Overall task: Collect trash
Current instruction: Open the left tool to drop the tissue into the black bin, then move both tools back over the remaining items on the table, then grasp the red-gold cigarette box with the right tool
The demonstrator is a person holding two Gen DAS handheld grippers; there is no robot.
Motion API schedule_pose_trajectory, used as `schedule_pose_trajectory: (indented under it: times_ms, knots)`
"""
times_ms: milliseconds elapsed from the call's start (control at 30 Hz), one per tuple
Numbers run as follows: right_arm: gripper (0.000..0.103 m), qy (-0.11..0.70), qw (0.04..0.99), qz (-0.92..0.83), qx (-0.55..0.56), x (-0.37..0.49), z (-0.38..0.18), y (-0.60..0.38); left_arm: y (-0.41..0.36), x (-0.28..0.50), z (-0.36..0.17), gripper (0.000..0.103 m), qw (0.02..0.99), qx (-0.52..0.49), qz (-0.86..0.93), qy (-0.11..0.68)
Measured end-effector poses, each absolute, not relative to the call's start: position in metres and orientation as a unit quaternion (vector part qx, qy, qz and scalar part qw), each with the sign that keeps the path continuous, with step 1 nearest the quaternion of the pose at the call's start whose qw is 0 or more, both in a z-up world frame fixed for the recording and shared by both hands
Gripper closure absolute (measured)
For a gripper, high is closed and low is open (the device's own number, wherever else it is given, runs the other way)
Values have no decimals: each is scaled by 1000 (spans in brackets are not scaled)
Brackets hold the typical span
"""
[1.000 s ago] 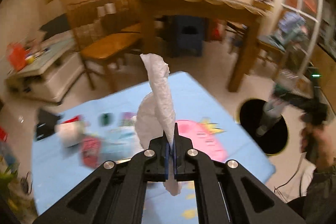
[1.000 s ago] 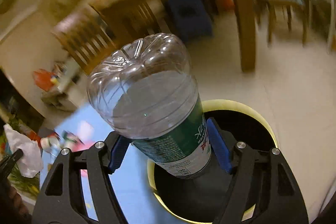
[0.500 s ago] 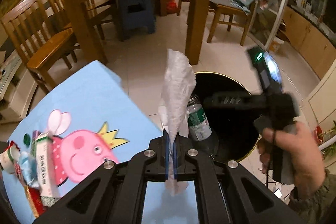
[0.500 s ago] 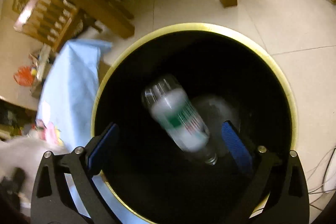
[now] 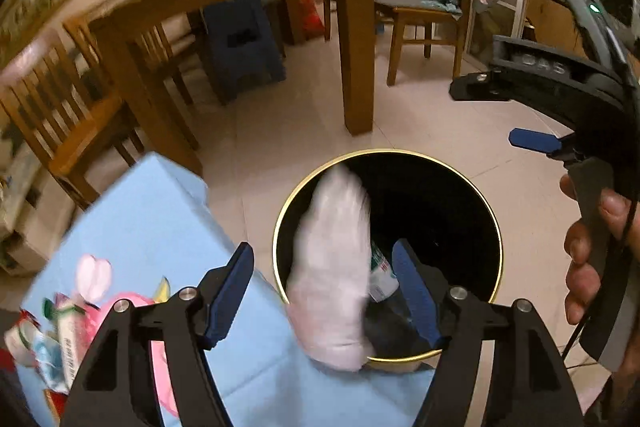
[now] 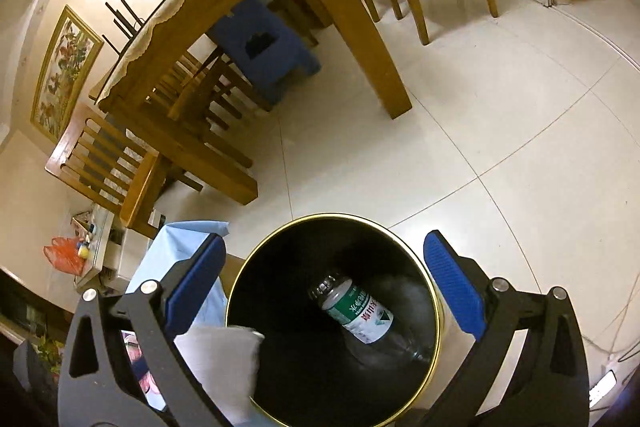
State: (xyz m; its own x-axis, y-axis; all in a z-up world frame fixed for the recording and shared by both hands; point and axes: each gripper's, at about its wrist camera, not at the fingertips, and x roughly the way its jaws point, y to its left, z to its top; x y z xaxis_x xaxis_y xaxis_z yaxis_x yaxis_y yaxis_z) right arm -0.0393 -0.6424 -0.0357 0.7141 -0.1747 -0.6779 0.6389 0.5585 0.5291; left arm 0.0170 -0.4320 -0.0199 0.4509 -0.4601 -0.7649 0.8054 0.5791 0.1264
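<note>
My left gripper has its jaws spread wide, nothing clamped. The white tissue wad is loose between the blue pads, motion-blurred, sitting over the near-left edge of the trash bin. I can't tell if it is touching the rim or clear of it. My right gripper is also wide apart and empty, hanging above the bin mouth, held in my right hand.

The plastic bottle with the green label lies on its side at the bottom of the bin. From the right wrist view the tissue shows as a pale slab at the bin's left lip, right by the blue tablecloth.

Risk, judging from this: the wad is over the rim, not the middle, so it could catch on the gold edge or tip out onto the cloth or the floor tiles. It is light and crumpled, so it may drift or hang on a pad.

More trash, the wrappers, is left at the far-left of the table, so the job looks partly done. Swinging back for those, my open fingers could clip the bin and knock it.
</note>
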Motion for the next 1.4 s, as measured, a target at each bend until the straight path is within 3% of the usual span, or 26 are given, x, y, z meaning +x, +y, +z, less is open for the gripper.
schedule_pose_trajectory:
  times_ms: [267,433,633,933,1100,1333,1400]
  knots:
    - [6,273,851,-241,379,-39,-11,-635,-410,15,-13,32,827,239,-377,342]
    - [6,285,878,-213,321,-16,5,-604,-370,13,2,18,853,233,-339,321]
    - [6,319,909,-114,243,28,17,-534,-303,16,16,8,885,223,-276,301]
    - [6,338,939,8,69,65,35,-391,-145,33,17,7,928,190,-128,295]
    - [6,373,921,113,24,80,21,-293,-39,52,0,7,933,158,-29,322]
    - [6,410,889,186,76,95,-4,-208,35,59,-14,7,932,99,17,349]
    - [16,420,883,188,91,96,-11,-189,36,58,-18,7,930,96,14,354]
